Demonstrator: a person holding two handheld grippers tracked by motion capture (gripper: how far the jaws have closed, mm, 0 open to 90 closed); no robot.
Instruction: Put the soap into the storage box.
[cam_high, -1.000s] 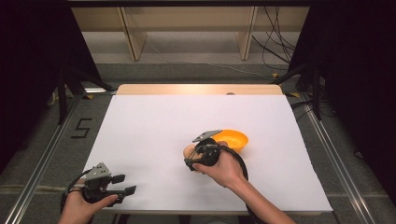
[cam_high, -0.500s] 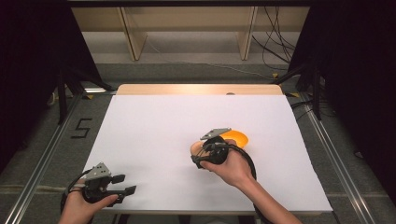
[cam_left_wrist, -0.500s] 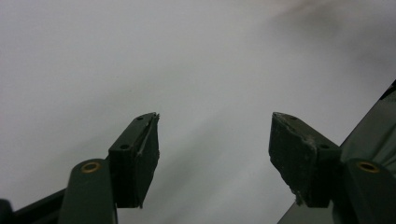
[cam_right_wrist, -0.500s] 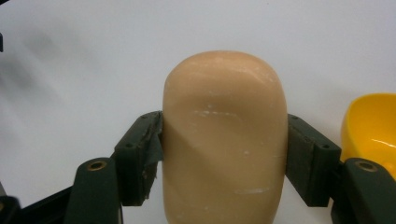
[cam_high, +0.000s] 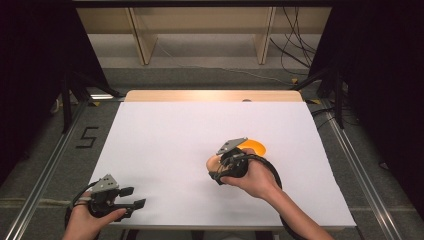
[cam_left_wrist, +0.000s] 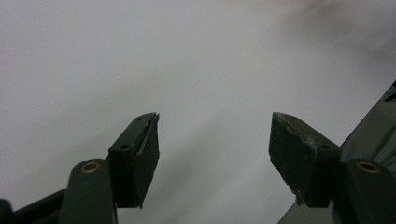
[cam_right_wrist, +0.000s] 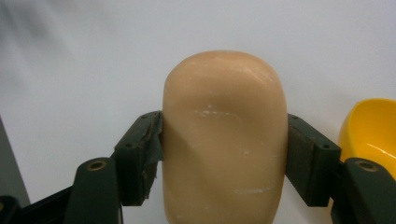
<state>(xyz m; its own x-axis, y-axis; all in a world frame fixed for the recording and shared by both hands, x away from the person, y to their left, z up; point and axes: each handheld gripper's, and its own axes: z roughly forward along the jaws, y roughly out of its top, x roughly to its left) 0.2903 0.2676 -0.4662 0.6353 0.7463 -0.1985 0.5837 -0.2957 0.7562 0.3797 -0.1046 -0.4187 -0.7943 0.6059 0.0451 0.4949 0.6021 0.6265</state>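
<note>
1. Right of centre in the high view, the right gripper (cam_high: 223, 169) is clamped on a tan, rounded object (cam_high: 214, 162), perhaps a bread roll or a smooth bar, with a hand wrapped around the tool's body behind it.

2. Seen in the right gripper view, the tan object (cam_right_wrist: 224, 140) sits squarely between the two black jaws, one pad pressed on each long flank. That even, side-on grip looks chosen to keep the smooth piece from twisting or slipping out.

3. Just beyond the held piece, toward the right of the high view, a yellow bowl (cam_high: 254, 148) rests on the white table (cam_high: 165, 135); its glossy rim also shows at the right edge of the right gripper view (cam_right_wrist: 371, 133). With the object held so near the bowl, the likely aim is to set it inside, though whether it is touching the tabletop or just lifted off cannot be told.

4. At the lower left of the high view, the left gripper (cam_high: 131, 197) hangs near the table's front edge, well apart from the bowl. Its own camera shows the jaws spread wide over bare white surface, gripping nothing, so it appears parked clear of the working hand.
</note>
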